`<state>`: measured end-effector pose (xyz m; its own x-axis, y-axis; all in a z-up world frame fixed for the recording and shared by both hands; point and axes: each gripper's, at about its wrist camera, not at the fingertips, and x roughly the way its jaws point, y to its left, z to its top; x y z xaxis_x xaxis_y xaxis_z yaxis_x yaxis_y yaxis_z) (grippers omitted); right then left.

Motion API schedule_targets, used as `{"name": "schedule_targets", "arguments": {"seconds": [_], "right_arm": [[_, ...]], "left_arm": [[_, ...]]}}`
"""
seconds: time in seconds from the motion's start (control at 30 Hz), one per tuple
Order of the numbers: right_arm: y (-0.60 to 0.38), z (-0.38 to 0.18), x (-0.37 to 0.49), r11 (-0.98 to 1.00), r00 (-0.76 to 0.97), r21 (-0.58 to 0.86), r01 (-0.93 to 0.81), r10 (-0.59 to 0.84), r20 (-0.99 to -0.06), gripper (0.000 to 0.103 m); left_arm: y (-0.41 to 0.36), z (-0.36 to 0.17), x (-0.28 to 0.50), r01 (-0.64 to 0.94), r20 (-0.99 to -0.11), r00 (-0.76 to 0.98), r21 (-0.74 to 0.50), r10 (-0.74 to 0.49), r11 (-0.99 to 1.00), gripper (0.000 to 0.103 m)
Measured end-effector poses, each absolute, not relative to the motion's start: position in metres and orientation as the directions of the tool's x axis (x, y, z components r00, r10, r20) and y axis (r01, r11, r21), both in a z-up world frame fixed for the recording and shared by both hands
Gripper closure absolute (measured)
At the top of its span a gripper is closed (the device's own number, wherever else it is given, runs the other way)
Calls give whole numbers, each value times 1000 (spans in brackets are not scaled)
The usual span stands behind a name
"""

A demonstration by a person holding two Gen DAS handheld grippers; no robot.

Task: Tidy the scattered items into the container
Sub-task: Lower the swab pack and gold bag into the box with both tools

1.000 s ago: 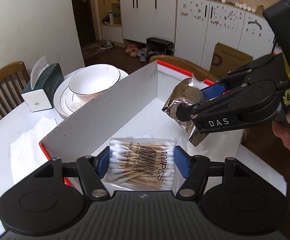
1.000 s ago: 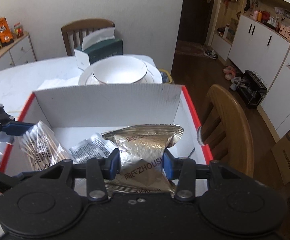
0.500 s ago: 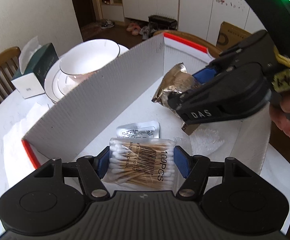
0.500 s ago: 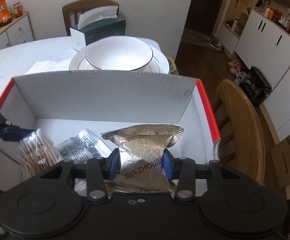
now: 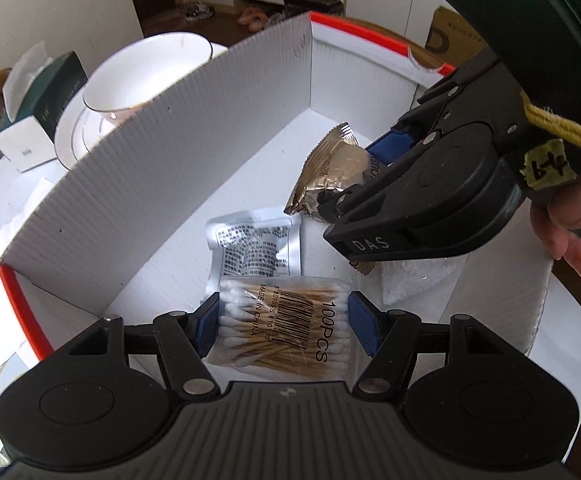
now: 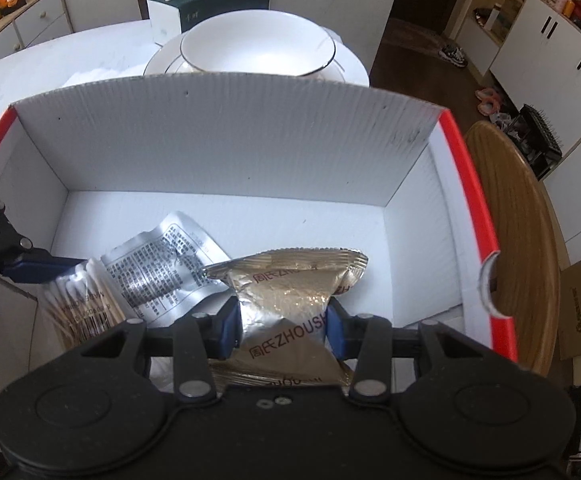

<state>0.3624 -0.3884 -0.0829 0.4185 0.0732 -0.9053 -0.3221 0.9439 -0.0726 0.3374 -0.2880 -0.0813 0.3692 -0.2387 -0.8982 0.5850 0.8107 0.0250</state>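
Note:
My left gripper is shut on a clear bag of cotton swabs, held low inside the white, red-rimmed cardboard box. My right gripper is shut on a gold foil snack packet, also low inside the box. The right gripper also shows in the left wrist view with the gold packet. A silver printed sachet lies on the box floor between the two items; it also shows in the right wrist view, next to the swab bag.
A white bowl on a plate and a dark green tissue box stand on the white table beyond the box's far wall. A wooden chair stands to the right of the box. A clear plastic bag lies in the box near the right gripper.
Both grippers have gone down deeper into the box with their items. The silver sachet on the box floor has come into fuller view.

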Motion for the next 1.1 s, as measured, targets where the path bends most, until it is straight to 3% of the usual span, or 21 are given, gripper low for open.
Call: {"name": "schedule_targets", "arguments": {"seconds": [0.5, 0.57, 0.63, 0.83, 1.1], "right_arm": [[-386, -86, 372, 949, 388, -57, -309, 71, -919, 58], [-386, -86, 372, 951, 388, -57, -305, 70, -919, 56], [-386, -84, 372, 952, 391, -53, -300, 72, -918, 47], [-388, -78, 368, 953, 407, -66, -296, 63, -911, 42], [-393, -60, 361, 959, 438, -32, -282, 99, -894, 33]], "left_arm": [[-293, -94, 350, 584, -949, 250, -8, -190, 812, 37], [-293, -95, 350, 580, -953, 241, -10, -184, 814, 37], [-292, -96, 351, 576, -956, 228, -22, -187, 817, 37], [-286, -94, 351, 557, -952, 223, -53, -210, 829, 36], [-277, -82, 341, 551, -933, 260, -68, -249, 832, 24]]}}
